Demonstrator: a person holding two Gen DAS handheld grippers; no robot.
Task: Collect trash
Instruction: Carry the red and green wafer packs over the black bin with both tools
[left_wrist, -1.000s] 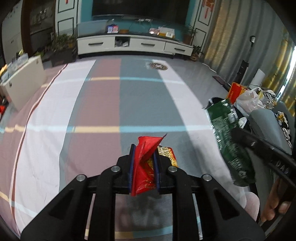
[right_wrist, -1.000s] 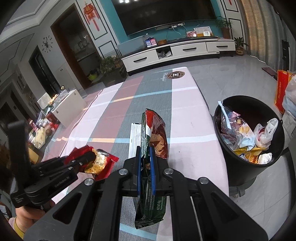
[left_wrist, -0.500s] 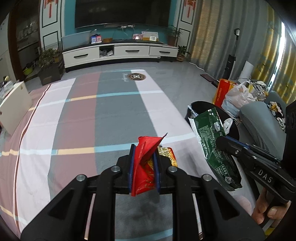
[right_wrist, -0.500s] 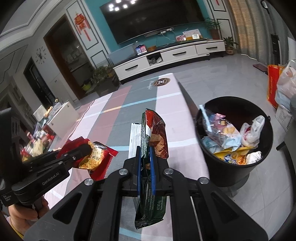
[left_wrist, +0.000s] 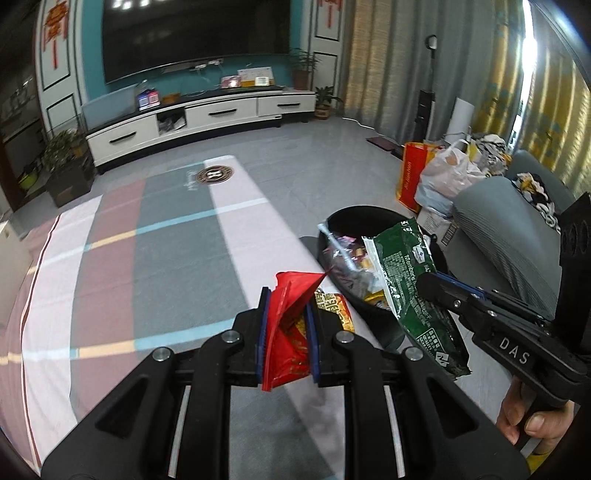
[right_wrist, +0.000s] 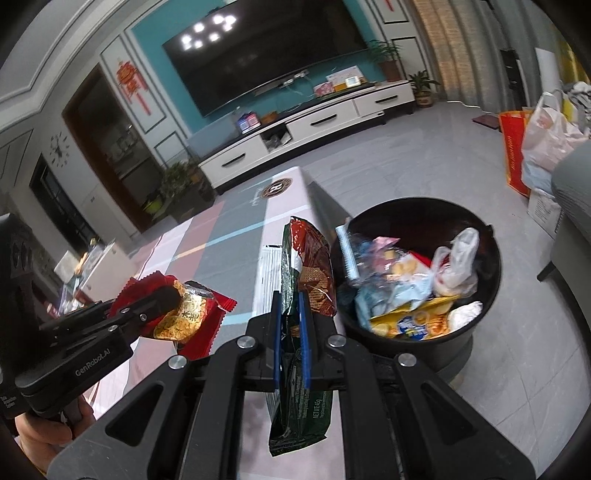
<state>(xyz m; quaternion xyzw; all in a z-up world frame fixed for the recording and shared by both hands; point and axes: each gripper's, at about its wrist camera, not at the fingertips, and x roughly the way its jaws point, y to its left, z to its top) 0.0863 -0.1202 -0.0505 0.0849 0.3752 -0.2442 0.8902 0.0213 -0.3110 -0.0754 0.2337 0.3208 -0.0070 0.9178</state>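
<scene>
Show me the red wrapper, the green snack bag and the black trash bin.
red wrapper (left_wrist: 286, 332), left wrist view, its middle.
green snack bag (right_wrist: 295, 413), right wrist view, lower half.
black trash bin (right_wrist: 493, 266), right wrist view, right rim.

Home living room: wall-mounted television above long white media cabinet, potted plants, curtains, grey sofa, red hanging knot ornaments
</scene>
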